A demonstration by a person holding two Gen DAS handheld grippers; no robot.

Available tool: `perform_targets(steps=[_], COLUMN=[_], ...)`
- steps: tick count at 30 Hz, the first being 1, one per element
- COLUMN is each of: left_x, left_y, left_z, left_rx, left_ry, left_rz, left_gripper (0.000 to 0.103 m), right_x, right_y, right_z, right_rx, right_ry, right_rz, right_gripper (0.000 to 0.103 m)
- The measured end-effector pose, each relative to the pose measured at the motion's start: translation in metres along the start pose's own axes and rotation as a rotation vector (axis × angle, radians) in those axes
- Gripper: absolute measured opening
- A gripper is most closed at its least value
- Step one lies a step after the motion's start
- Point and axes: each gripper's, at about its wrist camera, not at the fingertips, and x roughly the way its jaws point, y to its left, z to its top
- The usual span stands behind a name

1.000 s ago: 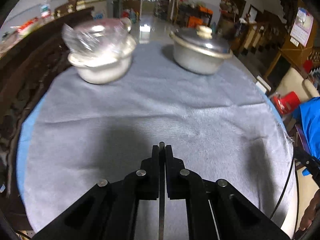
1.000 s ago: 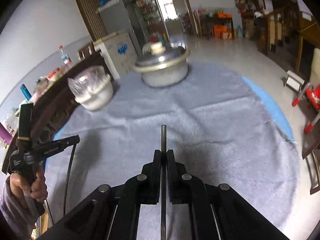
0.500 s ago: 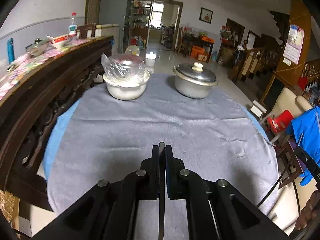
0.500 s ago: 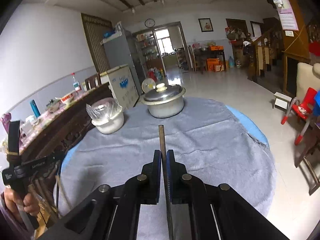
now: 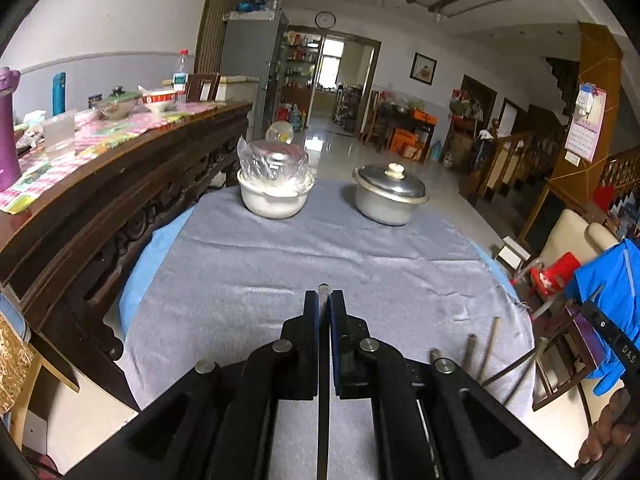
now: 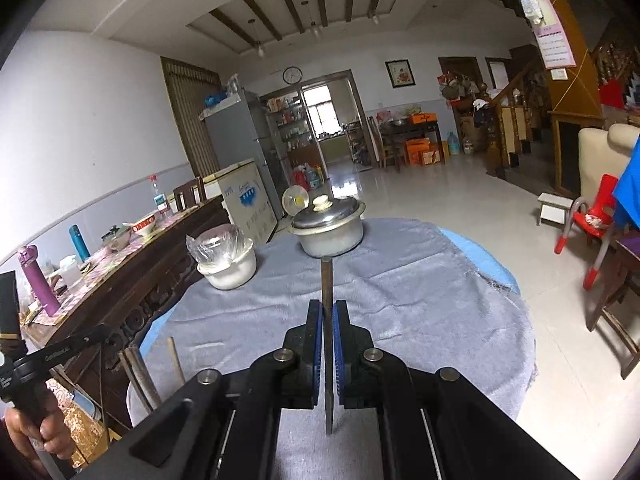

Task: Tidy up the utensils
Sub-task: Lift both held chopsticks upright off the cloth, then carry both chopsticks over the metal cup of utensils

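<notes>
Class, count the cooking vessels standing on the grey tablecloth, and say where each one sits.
2. A white pot covered with plastic wrap at the far left beside the wooden sideboard, and a lidded metal pot at the far right. None seems hidden.

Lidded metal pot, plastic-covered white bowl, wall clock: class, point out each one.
Lidded metal pot (image 5: 385,207): left wrist view, side wall.
Plastic-covered white bowl (image 5: 273,202): left wrist view, outer wall.
Wall clock (image 6: 292,75): right wrist view, face.

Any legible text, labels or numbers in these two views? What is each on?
"DAS": handle of the right gripper, rest cut off.
White print on the left gripper's handle: blurred.
Blue print on the white chest freezer: unreadable.
Wall calendar: too small.
Bottle label: too small.
Wall clock: numerals unreadable.
</notes>
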Motion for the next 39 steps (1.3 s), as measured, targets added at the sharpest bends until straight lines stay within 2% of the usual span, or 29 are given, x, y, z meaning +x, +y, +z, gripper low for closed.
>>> perform_targets(steps=[9,23,39], left_x=[-0.035,-0.062,-0.101], left_y=[-0.016,-0.028,-0.039], left_z=[-0.004,-0.013,-0.020], left_rx=[0.035,0.105,0.140], left_ry=[-0.073,-0.133,-0.198], left_rz=[-0.026,0.086,0.125], left_gripper=[0.005,0.005,0.005], right_x=[-0.028,-0.040,-0.073], right_y=[0.013,0.033,0.046], right_z=[0.001,-0.002,-0.003], right_rx=[-0.035,-0.056,-0.070], right_ry=[-0.047,-0.057,-0.088], right_rz=[-0.017,0.005,0.040], right_gripper=[0.006,0.006,0.006])
